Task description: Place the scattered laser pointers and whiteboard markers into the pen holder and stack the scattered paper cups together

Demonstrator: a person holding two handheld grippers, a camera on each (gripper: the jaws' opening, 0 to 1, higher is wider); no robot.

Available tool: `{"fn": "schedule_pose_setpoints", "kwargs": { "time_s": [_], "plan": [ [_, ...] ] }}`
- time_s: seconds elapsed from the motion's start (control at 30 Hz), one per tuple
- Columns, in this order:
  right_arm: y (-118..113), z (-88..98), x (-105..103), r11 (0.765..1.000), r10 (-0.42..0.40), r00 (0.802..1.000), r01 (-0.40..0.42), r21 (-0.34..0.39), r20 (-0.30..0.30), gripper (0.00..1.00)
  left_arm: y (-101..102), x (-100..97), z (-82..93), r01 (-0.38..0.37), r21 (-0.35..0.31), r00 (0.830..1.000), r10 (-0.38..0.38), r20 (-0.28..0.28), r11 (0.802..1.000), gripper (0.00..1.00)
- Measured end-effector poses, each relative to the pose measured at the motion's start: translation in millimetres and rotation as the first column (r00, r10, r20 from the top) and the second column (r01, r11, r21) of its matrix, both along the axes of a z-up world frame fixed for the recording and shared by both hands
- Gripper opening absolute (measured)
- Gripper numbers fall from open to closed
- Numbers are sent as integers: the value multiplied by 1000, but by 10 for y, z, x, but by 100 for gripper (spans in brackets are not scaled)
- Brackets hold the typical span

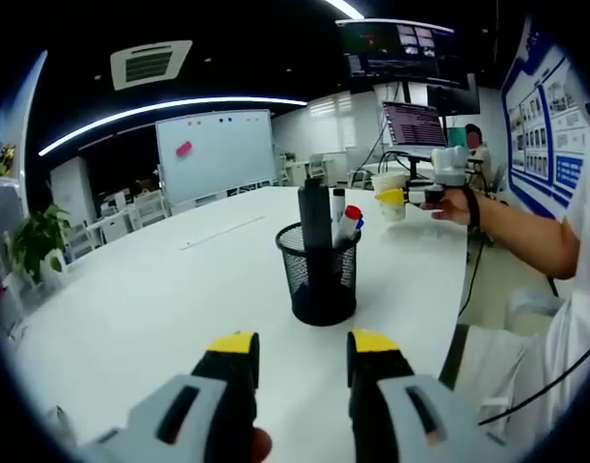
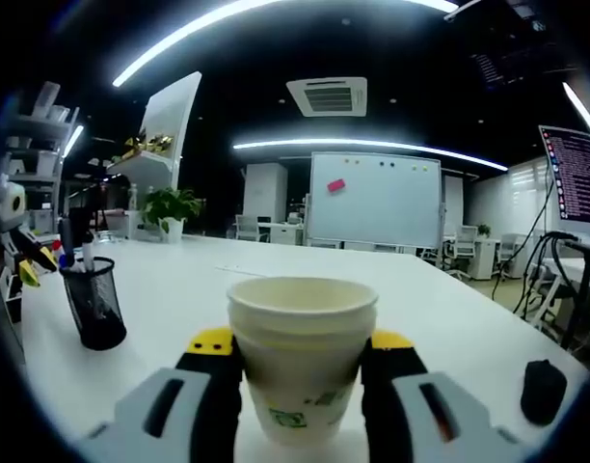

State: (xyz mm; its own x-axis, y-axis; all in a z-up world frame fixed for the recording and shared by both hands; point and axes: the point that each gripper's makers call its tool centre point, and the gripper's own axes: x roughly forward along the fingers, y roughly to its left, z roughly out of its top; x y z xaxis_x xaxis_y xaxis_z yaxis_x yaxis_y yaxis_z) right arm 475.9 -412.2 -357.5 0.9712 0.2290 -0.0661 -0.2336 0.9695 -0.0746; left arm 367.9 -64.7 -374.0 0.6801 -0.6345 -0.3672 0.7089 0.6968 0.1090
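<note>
- Left tongs (image 1: 303, 349): jaws apart, nothing between them, low over the white tabletop (image 1: 141, 299), pointing at the holder.
- Holder (image 1: 318, 273): black mesh, upright on the tabletop, away from the edges, nearer the side where the person stands. In the right gripper view it sits far left (image 2: 94, 301).
- Inside the holder: a tall black item (image 1: 314, 214) and markers (image 1: 345, 224) with white bodies, one with a red cap; which are pointers and which markers, can't tell.
- Right tongs (image 2: 301, 355): jaws closed against both sides of a stack of cups (image 2: 302, 352), at least two nested, the rim of the upper one showing above the lower.
- In the left gripper view the right tongs (image 1: 409, 196) appear beyond the holder, held up over the far part of the tabletop with the cups (image 1: 390, 194) in their jaws; the person's hand (image 1: 456, 204) and forearm come in from the right.
- A small dark object (image 2: 543, 390) lies on the tabletop near its right edge in the right gripper view; can't tell what it is.
- Background: whiteboard (image 2: 374, 201), potted plant (image 2: 170, 208), laptop (image 1: 414, 124) on a stand.
</note>
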Motion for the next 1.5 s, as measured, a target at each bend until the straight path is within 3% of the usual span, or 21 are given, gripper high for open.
{"fn": "schedule_pose_setpoints", "kwargs": {
  "time_s": [0.9, 1.5],
  "plan": [
    [193, 3, 36, 997, 80, 997, -80, 13, 6, 49, 37, -6, 0, -10, 5, 1000, 10, 0, 1000, 37],
    [532, 72, -70, 980, 193, 980, -195, 30, 41, 49, 18, -2, 17, -5, 7, 1000, 5, 4, 1000, 37]
  ]
}}
